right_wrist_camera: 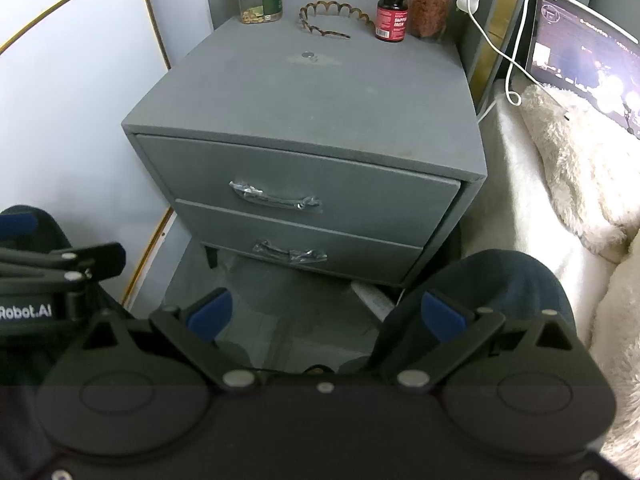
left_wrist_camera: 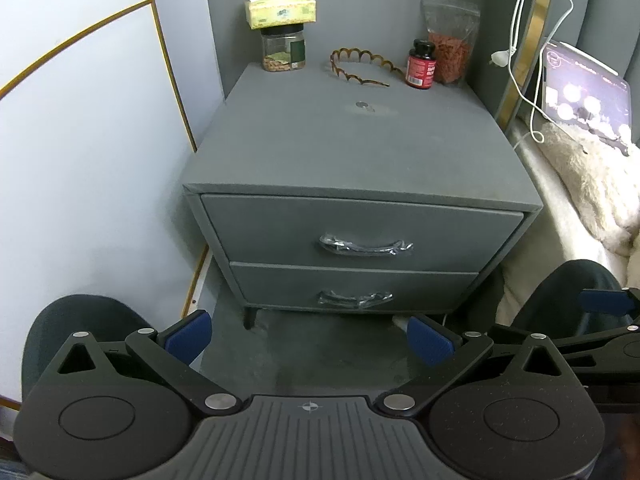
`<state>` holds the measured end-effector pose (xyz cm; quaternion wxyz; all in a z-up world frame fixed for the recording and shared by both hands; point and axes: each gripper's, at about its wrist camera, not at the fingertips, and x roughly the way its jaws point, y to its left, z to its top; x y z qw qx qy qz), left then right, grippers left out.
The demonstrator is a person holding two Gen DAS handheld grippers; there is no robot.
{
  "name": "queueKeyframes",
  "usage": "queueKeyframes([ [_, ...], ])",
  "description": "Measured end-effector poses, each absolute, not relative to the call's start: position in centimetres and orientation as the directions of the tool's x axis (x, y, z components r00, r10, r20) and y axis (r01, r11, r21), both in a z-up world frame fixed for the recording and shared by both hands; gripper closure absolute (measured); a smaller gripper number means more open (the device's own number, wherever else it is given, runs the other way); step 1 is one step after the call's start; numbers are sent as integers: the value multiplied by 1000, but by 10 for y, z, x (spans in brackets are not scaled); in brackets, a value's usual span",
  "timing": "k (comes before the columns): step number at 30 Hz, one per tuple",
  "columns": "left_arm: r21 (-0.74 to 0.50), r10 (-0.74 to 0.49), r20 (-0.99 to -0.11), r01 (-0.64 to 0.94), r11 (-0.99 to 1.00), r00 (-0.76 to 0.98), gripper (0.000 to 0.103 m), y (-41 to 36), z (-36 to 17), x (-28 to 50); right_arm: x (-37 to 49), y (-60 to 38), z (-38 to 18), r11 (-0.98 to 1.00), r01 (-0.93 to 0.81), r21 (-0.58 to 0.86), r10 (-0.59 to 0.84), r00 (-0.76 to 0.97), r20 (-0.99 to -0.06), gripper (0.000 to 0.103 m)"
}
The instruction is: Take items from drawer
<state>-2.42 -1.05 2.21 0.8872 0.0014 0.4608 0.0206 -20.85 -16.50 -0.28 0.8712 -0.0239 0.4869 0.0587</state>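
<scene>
1. Looking through the left wrist view: my left gripper (left_wrist_camera: 310, 338) has its fingers wide apart, holding nothing, well short of the nightstand (left_wrist_camera: 352, 148). Both drawers are shut. Top drawer (left_wrist_camera: 360, 232) sits dead ahead at 12 o'clock, its handle (left_wrist_camera: 366, 247) wrapped in crinkled plastic film. Bottom drawer (left_wrist_camera: 352, 290) is just below, with the same kind of handle (left_wrist_camera: 354, 299). My right gripper's arm shows at 3 o'clock.
2. On top, toward 12 o'clock: jar (left_wrist_camera: 283, 51) with a tissue box (left_wrist_camera: 281, 12) on it, headband (left_wrist_camera: 360, 66), red bottle (left_wrist_camera: 421, 65), snack pouch (left_wrist_camera: 450, 46).
3. Right wrist view: my right gripper (right_wrist_camera: 326, 316) also has its fingers apart and empty. Top drawer (right_wrist_camera: 300, 188) lies at 11–12 o'clock, its handle (right_wrist_camera: 276, 198) closest to reach. A knee (right_wrist_camera: 492, 288) sits at 3 o'clock.
4. Contents are hidden, so I can't tell what the items are.
5. Handling guess: the handle is a stiff bar, but the film may be slippery. Pinch mid-bar, fingers above and below, and pull straight out. The drawer front looks padded, with no other grip.
</scene>
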Motion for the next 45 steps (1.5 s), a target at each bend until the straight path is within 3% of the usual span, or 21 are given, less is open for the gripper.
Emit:
queueKeyframes([
  [45, 20, 31, -814, -25, 999, 580, 0, -8, 24, -26, -209, -164, -3, 991, -132, 17, 83, 515, -853, 1],
])
